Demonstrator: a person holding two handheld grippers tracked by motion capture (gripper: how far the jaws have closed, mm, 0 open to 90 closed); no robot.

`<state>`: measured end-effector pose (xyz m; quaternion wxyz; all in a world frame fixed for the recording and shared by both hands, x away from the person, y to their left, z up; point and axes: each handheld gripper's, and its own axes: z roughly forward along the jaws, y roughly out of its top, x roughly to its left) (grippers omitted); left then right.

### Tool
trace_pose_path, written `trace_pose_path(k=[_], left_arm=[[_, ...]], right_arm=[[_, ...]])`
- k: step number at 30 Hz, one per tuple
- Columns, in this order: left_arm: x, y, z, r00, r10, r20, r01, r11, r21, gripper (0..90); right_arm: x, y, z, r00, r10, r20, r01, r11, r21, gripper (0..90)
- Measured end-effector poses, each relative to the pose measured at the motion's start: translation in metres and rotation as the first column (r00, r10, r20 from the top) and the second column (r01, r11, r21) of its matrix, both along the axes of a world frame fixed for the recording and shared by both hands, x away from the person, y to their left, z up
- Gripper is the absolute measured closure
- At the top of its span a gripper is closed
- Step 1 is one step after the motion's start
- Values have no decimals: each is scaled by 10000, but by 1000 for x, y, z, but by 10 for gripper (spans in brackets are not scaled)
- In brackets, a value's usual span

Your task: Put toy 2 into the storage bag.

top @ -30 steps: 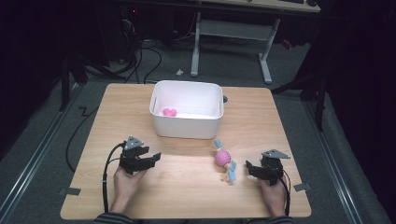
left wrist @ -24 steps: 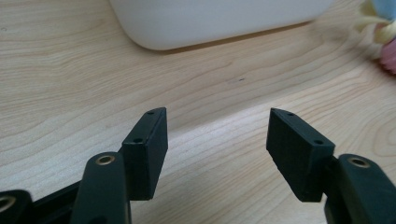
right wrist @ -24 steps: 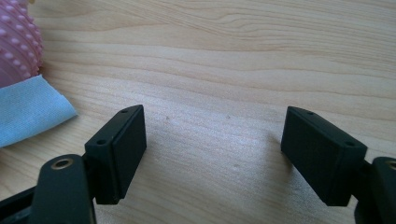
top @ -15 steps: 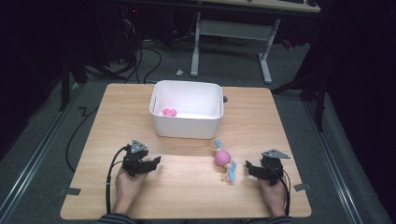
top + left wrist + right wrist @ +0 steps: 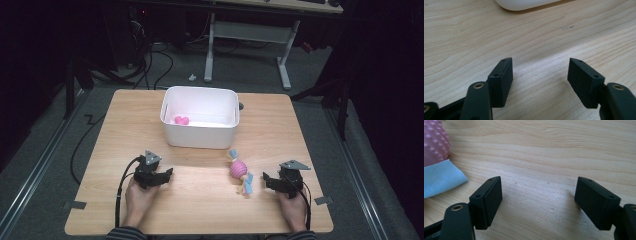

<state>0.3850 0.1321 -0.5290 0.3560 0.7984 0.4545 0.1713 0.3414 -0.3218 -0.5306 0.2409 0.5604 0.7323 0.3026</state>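
Now, on the left, the left gripper has sunk a touch lower than a second ago and sits close over the counter; its fingers have just been opening and stand released, with only bare wood between them. That reads like a hand that has finished its part and is settling, so I'd judge the next pick belongs to the other side. Moving across, the white bin stands at the middle-back of the counter with a pink toy already inside. Just in front of it and to the right lies the pink spiky ball toy with blue cloth tails, flat on the wood. Furthest right, the right gripper has kept its place, fingers released and empty, pointing at that toy from near by without touching it.
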Motion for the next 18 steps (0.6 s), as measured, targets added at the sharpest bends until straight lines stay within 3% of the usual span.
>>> trace_pose_path(k=[7,10,15,18], left_arm=[[4,0,-3,10000,-38,83,38,10000,-31,368],[3,-1,-5,9995,-6,308,6,10000,-2,359],[1,-3,-7,9989,179,440,-188,9997,185,302],[1,-3,-7,9988,227,433,-235,9996,184,291]], right_arm=[[0,0,0,10000,19,-2,-19,10000,49,226],[0,0,0,10000,-8,-2,8,10000,19,222],[-1,-1,0,9998,209,-25,-209,9998,-26,201],[-2,-2,2,9993,315,-207,-316,9995,-37,251]])
